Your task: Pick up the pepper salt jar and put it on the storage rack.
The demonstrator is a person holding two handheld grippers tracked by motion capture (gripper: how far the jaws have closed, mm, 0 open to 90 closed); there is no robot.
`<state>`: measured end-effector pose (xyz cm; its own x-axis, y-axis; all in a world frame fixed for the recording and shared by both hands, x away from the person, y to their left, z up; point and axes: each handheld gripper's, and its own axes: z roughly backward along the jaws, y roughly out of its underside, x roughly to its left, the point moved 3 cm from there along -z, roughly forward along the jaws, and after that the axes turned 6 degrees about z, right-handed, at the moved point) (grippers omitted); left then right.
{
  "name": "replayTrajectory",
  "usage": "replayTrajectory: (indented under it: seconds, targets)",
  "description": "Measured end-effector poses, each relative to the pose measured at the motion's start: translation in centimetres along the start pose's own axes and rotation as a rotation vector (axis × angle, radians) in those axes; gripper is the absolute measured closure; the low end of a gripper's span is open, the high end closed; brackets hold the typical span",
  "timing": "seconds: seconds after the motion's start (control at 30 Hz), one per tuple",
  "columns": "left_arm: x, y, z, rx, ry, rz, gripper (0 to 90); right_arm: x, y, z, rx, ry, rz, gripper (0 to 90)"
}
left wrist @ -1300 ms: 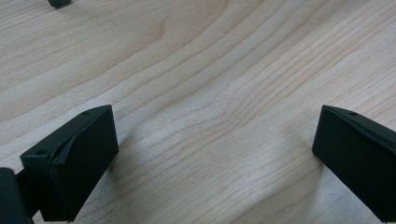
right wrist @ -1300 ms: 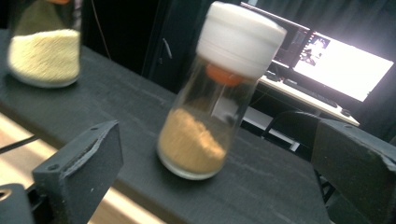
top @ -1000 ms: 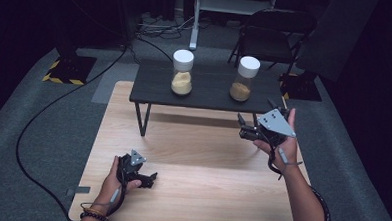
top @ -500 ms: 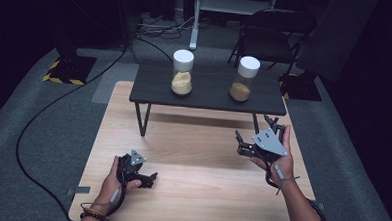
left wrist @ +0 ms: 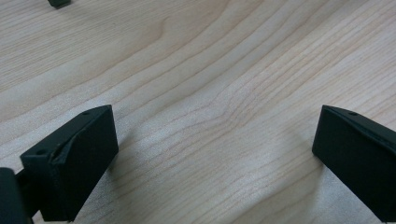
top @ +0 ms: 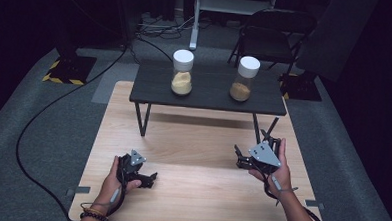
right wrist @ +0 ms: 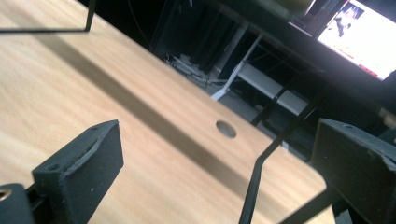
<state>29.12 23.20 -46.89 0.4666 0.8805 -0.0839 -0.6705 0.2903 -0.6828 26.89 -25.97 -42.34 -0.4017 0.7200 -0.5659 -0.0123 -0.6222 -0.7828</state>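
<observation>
Jars are what I take the work to be about: two of them, each white-capped and part-filled with tan powder, stand on the dark raised shelf (top: 209, 98), the left jar (top: 182, 73) and the right jar (top: 244, 79) well apart from one another and both well ahead of my jaws. I have my right gripper (top: 242, 160) hanging above the wooden table (top: 192, 140) with its jaws spread wide and nothing between them; in the right gripper view they frame bare wood, a thin black shelf leg (right wrist: 254, 186) and a round hole (right wrist: 226, 129) near the table's edge. My left gripper (top: 146, 177) rests low by the near edge, jaws equally wide and empty, looking straight down on wood grain. I judge this to be the start of a reach, with no grasp begun. Next I would need to lift the right gripper up to shelf height, square the open jaws either side of the right jar's glass below the cap, then close gently so it stays upright
</observation>
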Motion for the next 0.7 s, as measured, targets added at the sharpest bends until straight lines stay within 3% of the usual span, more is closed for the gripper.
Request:
replayTrajectory:
  seconds: [0.3,0.47,0.7]
  targets:
    - [0.0,0.0,0.0,0.002,0.0,0.001,0.4,0.7,2.7,0.0,0.123,-0.034,0.035,1.9]
    - [0.0,0.0,0.0,0.002,0.0,0.0,0.4,1.2,4.3,0.0,0.215,-0.041,0.027,1.9]
    - [0.0,0.0,0.0,0.001,0.0,-0.001,0.4,1.2,5.8,0.6,0.28,-0.059,0.004,1.9]
